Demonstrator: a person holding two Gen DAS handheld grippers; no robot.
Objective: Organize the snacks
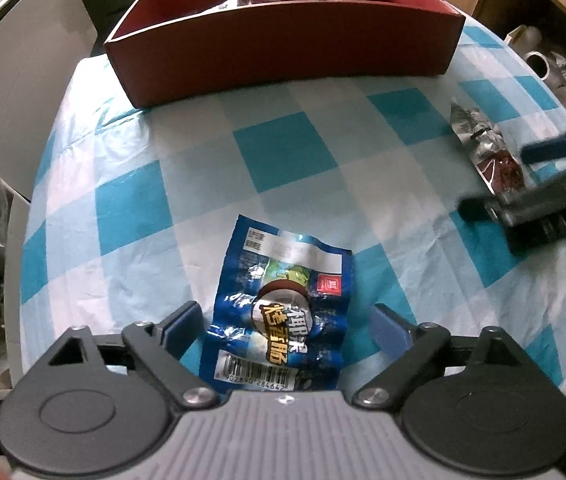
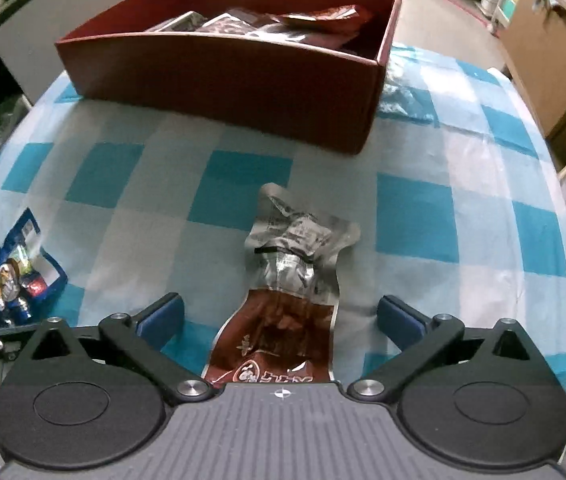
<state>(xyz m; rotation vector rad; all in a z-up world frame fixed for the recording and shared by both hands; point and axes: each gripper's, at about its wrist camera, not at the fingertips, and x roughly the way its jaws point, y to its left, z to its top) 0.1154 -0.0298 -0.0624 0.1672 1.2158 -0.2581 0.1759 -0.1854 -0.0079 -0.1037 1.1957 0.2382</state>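
Blue crinkled sausage packet (image 1: 283,308) and silver-and-brown foil pouch (image 2: 287,288) lie flat on our checked table (image 1: 291,152), each between a wide-open gripper, left (image 1: 285,322) and right (image 2: 281,318); we should press low, pinch mid-pack, then carry to the red cardboard box (image 2: 223,76).

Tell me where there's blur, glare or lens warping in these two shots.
Left wrist view: the right tongs smear with motion blur; glare spots the blue packet. Right wrist view: the silver and brown packet glints; the blue packet is soft. Both views: fisheye bows the red box.
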